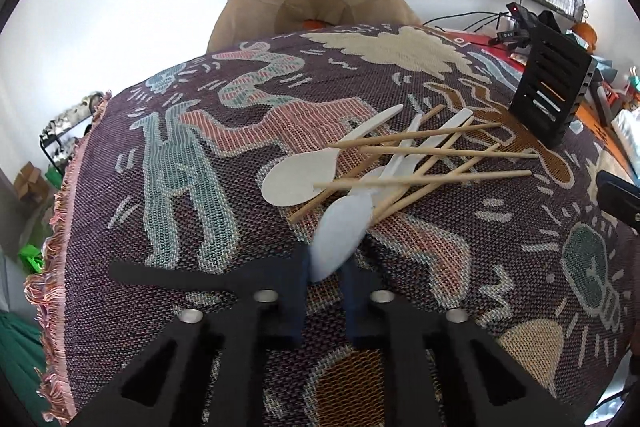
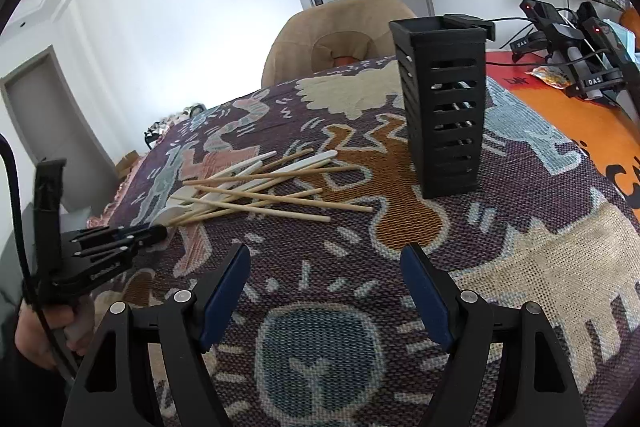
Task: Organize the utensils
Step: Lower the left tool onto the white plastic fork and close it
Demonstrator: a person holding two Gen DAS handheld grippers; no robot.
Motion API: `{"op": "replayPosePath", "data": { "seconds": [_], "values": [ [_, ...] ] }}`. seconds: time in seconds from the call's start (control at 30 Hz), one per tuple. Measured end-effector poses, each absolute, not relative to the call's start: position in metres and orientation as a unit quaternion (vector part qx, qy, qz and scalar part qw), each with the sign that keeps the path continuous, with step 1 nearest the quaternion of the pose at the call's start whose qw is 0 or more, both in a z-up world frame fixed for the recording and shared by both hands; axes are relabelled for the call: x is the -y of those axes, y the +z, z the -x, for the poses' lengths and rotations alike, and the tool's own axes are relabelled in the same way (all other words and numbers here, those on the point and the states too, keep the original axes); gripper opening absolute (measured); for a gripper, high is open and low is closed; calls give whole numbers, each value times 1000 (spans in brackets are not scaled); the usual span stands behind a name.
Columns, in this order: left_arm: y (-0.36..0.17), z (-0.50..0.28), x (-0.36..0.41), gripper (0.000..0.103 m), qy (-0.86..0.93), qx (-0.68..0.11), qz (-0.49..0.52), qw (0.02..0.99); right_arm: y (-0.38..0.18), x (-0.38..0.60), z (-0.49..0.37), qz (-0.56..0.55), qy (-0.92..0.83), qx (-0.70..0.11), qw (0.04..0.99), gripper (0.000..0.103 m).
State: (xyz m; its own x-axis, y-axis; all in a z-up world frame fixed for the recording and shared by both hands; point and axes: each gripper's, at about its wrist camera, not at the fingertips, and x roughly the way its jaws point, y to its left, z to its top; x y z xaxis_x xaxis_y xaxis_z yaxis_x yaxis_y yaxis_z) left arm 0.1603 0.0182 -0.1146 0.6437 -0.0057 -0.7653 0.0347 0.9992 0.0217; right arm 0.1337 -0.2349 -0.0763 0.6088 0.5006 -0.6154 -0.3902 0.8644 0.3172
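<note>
A pile of wooden chopsticks (image 1: 424, 163) and white spoons lies on the patterned tablecloth (image 1: 180, 187). My left gripper (image 1: 326, 275) is shut on the bowl of one white spoon (image 1: 340, 235) at the near end of the pile. Another white spoon (image 1: 300, 175) lies flat just beyond it. In the right wrist view the same pile of chopsticks (image 2: 272, 199) sits left of centre, with the left gripper (image 2: 158, 235) at its near-left end. The black slotted utensil holder (image 2: 444, 107) stands upright behind the pile to the right. My right gripper (image 2: 325, 255) hangs open above bare cloth.
A beige padded chair (image 1: 316, 3) stands behind the table. The cloth's fringed edge (image 1: 52, 227) runs down the left side. An orange surface (image 2: 580, 131) at the right carries black devices and cables. A hand (image 2: 36, 335) holds the left gripper's handle.
</note>
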Motion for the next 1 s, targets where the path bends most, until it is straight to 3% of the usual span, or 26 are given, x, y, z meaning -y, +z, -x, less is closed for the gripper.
{"op": "replayPosePath", "data": {
  "seconds": [0.37, 0.57, 0.6, 0.67, 0.73, 0.77, 0.87, 1.0],
  "values": [
    [-79, -135, -32, 0, -30, -344, 29, 938, -68, 207, -134, -47, 270, -363, 891, 78],
    [-86, -139, -44, 1, -12, -371, 60, 927, -65, 198, -133, -46, 280, -361, 889, 78],
    [-89, -139, -48, 3, -12, -378, 73, 923, -66, 198, -133, -47, 280, -362, 888, 78],
    [-93, -140, -55, 22, -16, -388, 103, 916, -69, 199, -133, -48, 279, -364, 887, 78],
    [-93, -136, -58, 70, -19, -380, 123, 916, -71, 201, -133, -51, 278, -367, 886, 78],
    [-92, -133, -60, 75, -20, -372, 131, 919, -73, 202, -134, -52, 277, -369, 886, 78],
    [-92, -134, -66, 75, -27, -368, 175, 913, -75, 208, -136, -60, 274, -371, 885, 78],
    [-104, -143, -77, 41, -20, -391, 265, 881, -76, 215, -137, -67, 272, -370, 886, 78]
  ]
}}
